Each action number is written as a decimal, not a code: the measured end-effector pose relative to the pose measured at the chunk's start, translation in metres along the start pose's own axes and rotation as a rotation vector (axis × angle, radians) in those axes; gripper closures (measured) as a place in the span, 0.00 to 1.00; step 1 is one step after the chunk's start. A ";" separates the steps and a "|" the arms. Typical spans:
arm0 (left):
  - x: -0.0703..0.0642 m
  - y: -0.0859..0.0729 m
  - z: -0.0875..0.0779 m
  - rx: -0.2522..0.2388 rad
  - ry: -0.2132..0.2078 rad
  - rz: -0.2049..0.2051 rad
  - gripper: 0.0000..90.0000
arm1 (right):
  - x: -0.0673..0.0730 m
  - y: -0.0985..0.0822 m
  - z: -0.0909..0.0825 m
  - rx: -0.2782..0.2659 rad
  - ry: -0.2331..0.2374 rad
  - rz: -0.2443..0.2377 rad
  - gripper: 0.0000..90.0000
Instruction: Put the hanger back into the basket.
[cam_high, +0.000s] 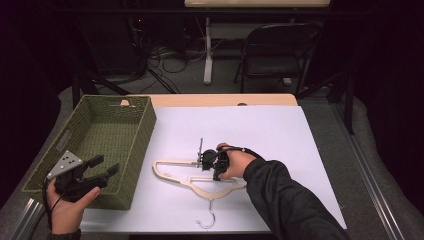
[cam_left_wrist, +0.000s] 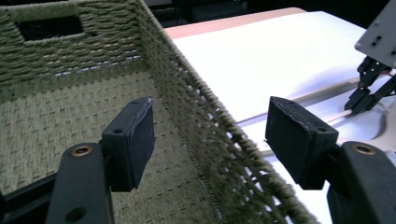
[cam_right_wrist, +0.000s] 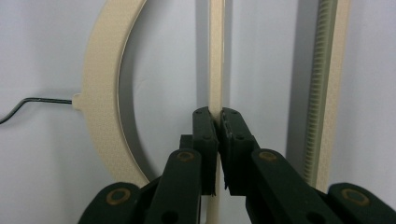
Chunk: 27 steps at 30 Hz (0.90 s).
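Note:
A cream wooden hanger (cam_high: 175, 161) lies flat on the white sheet (cam_high: 260, 130), its metal hook (cam_high: 207, 220) pointing toward the table's near edge. My right gripper (cam_high: 202, 161) is shut on the hanger's thin bar (cam_right_wrist: 215, 56); in the right gripper view my right gripper (cam_right_wrist: 219, 116) pinches it between the pads, with the curved neck (cam_right_wrist: 100, 84) on the left and a ribbed bar (cam_right_wrist: 327, 84) on the right. My left gripper (cam_high: 106, 165) is held open above the near right wall of the green woven basket (cam_high: 100, 130). In the left gripper view my left gripper (cam_left_wrist: 210, 130) straddles that rim without touching it.
The basket (cam_left_wrist: 56, 60) holds nothing that I can see and takes up the table's left side. A strip of bare wooden table (cam_high: 225, 100) shows past the sheet. A folding chair (cam_high: 275, 50) and floor cables (cam_high: 165, 60) lie beyond. Metal rails (cam_high: 370, 180) flank the table.

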<state>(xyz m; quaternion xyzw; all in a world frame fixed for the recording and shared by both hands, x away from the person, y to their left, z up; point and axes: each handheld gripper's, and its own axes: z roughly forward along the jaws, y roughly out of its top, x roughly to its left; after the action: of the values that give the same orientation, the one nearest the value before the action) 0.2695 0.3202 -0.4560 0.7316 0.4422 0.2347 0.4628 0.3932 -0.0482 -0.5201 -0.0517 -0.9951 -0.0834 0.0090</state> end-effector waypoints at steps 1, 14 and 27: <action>0.000 0.000 0.000 0.000 0.000 0.000 0.37 | 0.000 0.000 0.000 0.000 0.000 0.000 0.95; -0.053 0.008 0.026 0.030 -0.152 0.131 0.37 | 0.001 -0.011 -0.026 -0.057 0.056 0.037 0.95; -0.118 -0.010 0.092 0.103 -0.317 0.281 0.32 | 0.004 -0.024 -0.045 -0.079 0.076 0.075 0.95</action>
<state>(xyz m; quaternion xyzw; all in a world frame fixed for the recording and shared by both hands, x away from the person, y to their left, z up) 0.2758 0.1768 -0.4990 0.8365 0.2692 0.1558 0.4512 0.3871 -0.0793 -0.4793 -0.0858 -0.9874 -0.1243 0.0479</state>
